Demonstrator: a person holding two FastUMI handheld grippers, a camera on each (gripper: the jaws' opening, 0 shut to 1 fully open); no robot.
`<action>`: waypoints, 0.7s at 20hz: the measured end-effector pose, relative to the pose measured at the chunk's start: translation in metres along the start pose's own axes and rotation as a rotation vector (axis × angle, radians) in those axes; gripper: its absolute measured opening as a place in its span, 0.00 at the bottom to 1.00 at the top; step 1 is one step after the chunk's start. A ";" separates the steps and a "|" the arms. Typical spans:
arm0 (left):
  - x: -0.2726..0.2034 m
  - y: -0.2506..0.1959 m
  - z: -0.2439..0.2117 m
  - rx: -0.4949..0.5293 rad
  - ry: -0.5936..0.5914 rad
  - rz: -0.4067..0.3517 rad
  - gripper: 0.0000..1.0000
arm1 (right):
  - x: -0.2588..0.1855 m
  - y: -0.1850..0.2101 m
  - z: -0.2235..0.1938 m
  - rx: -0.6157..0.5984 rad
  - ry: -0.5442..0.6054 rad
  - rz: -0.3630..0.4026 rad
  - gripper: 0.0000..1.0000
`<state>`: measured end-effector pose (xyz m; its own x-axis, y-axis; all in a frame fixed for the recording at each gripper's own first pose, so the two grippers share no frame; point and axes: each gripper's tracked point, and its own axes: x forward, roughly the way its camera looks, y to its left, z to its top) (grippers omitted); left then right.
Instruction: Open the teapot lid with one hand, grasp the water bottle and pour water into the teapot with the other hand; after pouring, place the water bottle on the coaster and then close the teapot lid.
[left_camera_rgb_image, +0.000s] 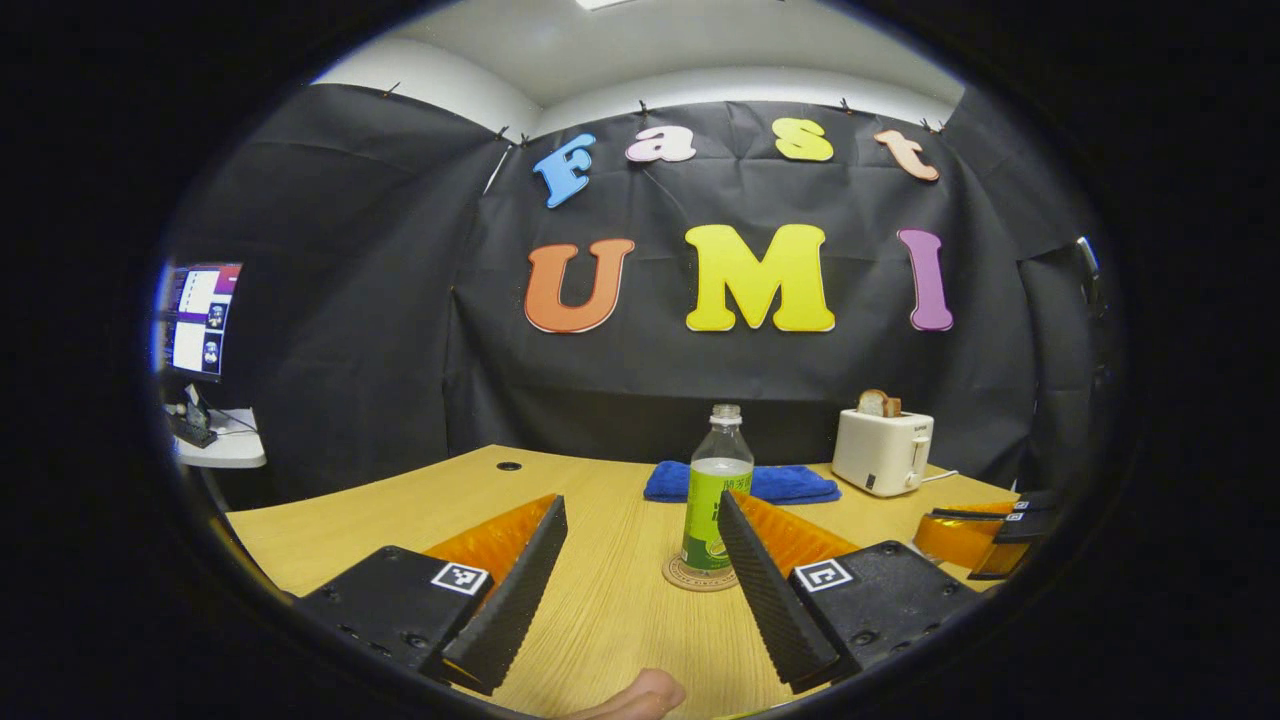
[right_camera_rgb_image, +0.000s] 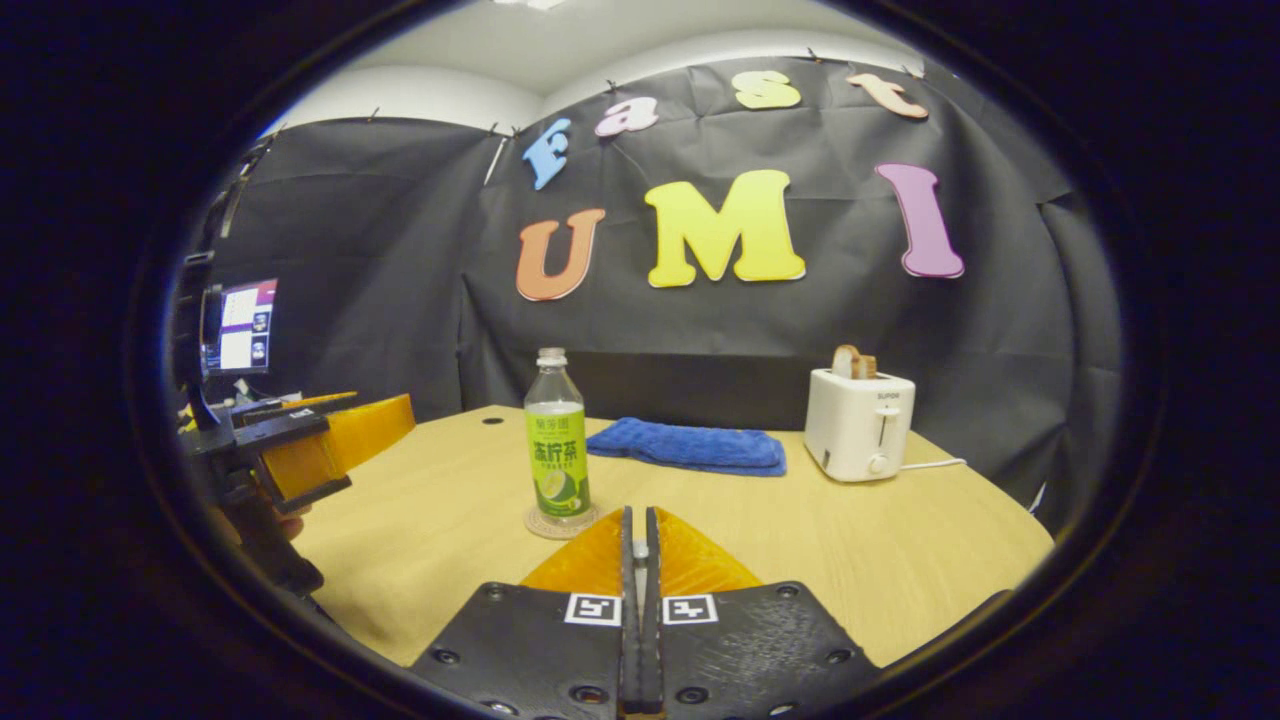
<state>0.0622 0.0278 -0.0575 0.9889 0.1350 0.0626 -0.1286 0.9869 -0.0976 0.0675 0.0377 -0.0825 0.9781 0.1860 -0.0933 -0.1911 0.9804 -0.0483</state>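
Ahead of the left gripper (left_camera_rgb_image: 640, 590), fingers spread wide and empty: water bottle (left_camera_rgb_image: 716, 495) upright on the coaster (left_camera_rgb_image: 698, 574), nearer its right finger. Right gripper (right_camera_rgb_image: 640, 600): fingers pressed together, empty, the bottle just left of their line. Bottle placement looks done; lid closing cannot be judged. Bare table (right_camera_rgb_image: 900, 540) all around; towel (right_camera_rgb_image: 690, 446) and toaster (right_camera_rgb_image: 857, 422) well beyond.

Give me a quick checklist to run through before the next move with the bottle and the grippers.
1. Water bottle upright on the coaster: ok.
2. Left gripper open wide enough to take the bottle: ok.
3. Right gripper open, ready for a lid: not ok, its fingers are closed together.
4. Teapot located on the table: cannot tell.
5. Bottle cap on or off: cannot tell.
6. Blue cloth and toaster clear of the bottle: ok.
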 end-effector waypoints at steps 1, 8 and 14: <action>-0.004 0.002 0.004 0.000 -0.007 -0.002 0.95 | 0.002 0.003 0.000 0.003 -0.005 0.002 0.01; -0.018 0.016 0.018 -0.034 0.058 -0.052 0.95 | 0.021 0.000 -0.022 0.071 0.018 -0.023 0.00; -0.017 0.021 0.014 -0.140 0.096 -0.082 0.97 | 0.023 0.000 -0.036 0.023 0.020 -0.041 0.01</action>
<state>0.0415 0.0476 -0.0467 0.9991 0.0389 -0.0182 -0.0421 0.9715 -0.2335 0.0868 0.0392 -0.1208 0.9833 0.1443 -0.1113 -0.1484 0.9885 -0.0296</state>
